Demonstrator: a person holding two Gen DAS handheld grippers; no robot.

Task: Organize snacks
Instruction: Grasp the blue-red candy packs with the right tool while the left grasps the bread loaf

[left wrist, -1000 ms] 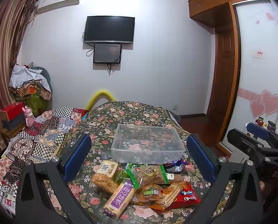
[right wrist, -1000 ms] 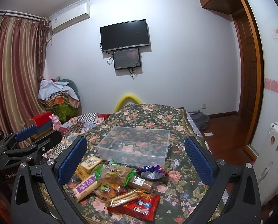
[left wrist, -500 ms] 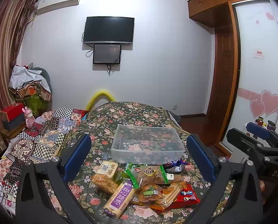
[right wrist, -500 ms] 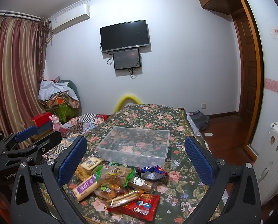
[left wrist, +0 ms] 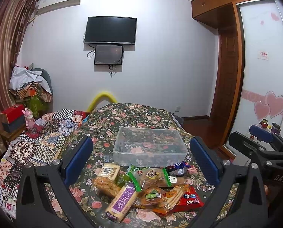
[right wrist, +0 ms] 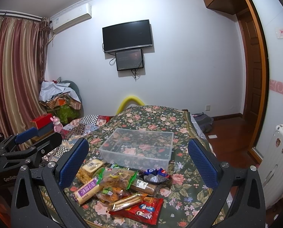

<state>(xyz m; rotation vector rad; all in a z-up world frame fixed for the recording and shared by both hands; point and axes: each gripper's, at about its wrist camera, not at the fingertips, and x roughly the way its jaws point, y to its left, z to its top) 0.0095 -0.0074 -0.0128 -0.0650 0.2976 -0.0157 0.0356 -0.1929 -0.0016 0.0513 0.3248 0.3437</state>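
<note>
Both hand-held grippers hang above the bed (left wrist: pixel 133 114) with jaws wide apart and nothing between them: the left hand-held gripper (left wrist: pixel 141 159) and the right hand-held gripper (right wrist: pixel 139 161). The snacks (left wrist: pixel 147 188) lie in a pile just in front of the clear box (left wrist: pixel 151 146).

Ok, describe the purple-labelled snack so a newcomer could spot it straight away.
Start at the clear plastic bin on the floral cloth; the snack pile lies just in front. At its near-left edge lies the long pale pack, alone in having a purple label.
</note>
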